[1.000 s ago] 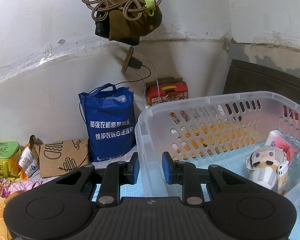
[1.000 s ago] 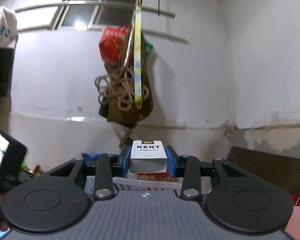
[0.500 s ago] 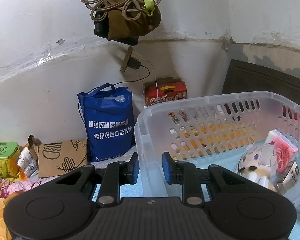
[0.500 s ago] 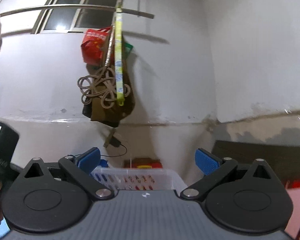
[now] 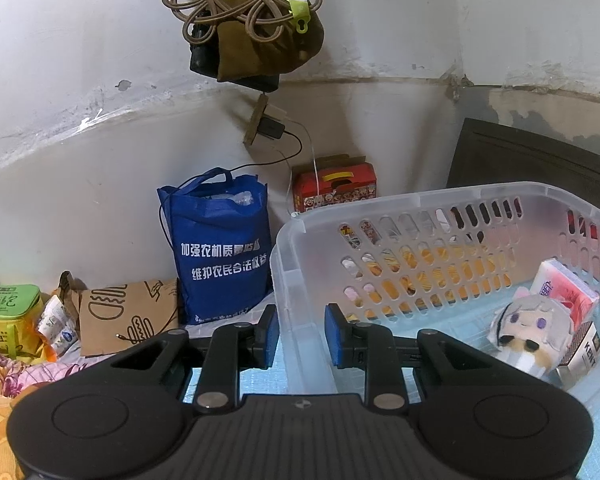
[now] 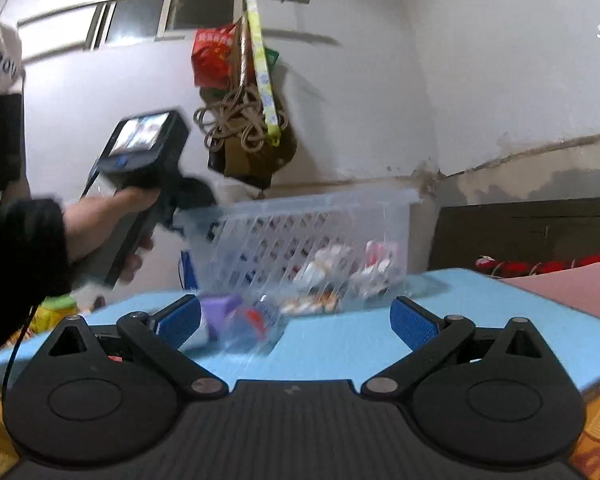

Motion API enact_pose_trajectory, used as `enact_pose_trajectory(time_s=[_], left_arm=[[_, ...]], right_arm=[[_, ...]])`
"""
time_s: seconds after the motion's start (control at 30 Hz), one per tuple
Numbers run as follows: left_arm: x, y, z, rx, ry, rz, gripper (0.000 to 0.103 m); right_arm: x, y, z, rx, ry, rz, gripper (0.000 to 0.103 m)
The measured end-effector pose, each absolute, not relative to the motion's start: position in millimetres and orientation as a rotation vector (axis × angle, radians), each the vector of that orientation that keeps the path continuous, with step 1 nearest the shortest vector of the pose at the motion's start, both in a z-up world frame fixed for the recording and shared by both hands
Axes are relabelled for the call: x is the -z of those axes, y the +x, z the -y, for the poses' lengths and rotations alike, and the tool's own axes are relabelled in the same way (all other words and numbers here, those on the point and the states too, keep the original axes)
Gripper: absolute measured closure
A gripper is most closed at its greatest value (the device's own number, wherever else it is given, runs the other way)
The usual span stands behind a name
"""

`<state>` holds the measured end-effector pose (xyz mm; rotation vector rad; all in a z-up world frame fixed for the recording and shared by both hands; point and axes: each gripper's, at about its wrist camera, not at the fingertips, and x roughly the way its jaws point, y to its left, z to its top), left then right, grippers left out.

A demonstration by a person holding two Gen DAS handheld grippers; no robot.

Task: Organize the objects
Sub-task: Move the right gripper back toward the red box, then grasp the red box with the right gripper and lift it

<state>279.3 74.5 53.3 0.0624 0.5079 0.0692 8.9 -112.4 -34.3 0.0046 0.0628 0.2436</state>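
**A:** so the left gripper [image 5: 298, 335] sat at the near-left corner of the clear basket [image 5: 420, 204], fingers almost closed with the corner wall between them. Couldn't tell if they pinched it. Inside, on the right: a plush doll [image 5: 528, 334], a red tissue pack [image 5: 564, 294], and a KENT box [image 5: 582, 354] at the bottom.

**B:** the right wrist view didn't show any of that clearly, just blur inside the basket [image 6: 300, 236]. But it caught the hand [image 6: 112, 232] holding the left tool, and a purple item [image 6: 216, 318] on the blue surface [image 6: 480, 312]. The right gripper [image 6: 296, 322] had fingers spread wide, holding nothing.
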Motion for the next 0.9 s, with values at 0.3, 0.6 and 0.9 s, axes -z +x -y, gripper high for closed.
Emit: enact_pose_trajectory(time_s=[0.3,0.6,0.9], left_arm=[[-53.0,279.5,-73.1,-0.068,0.063,-0.507,0.073],[-53.4,280.1,-72.6,-0.064,0.063,-0.506,0.073],[-53.5,280.1,-72.5,-0.063,0.063,-0.505,0.072]], right_arm=[[42.7,-13.7,56.1,-0.288,-0.159,-0.04,0.0],[53.6,-1.2,37.4,-0.334,-0.137,-0.131,0.018],[63.4,2.8,42.4,-0.37,-0.095,-0.145,0.046]])
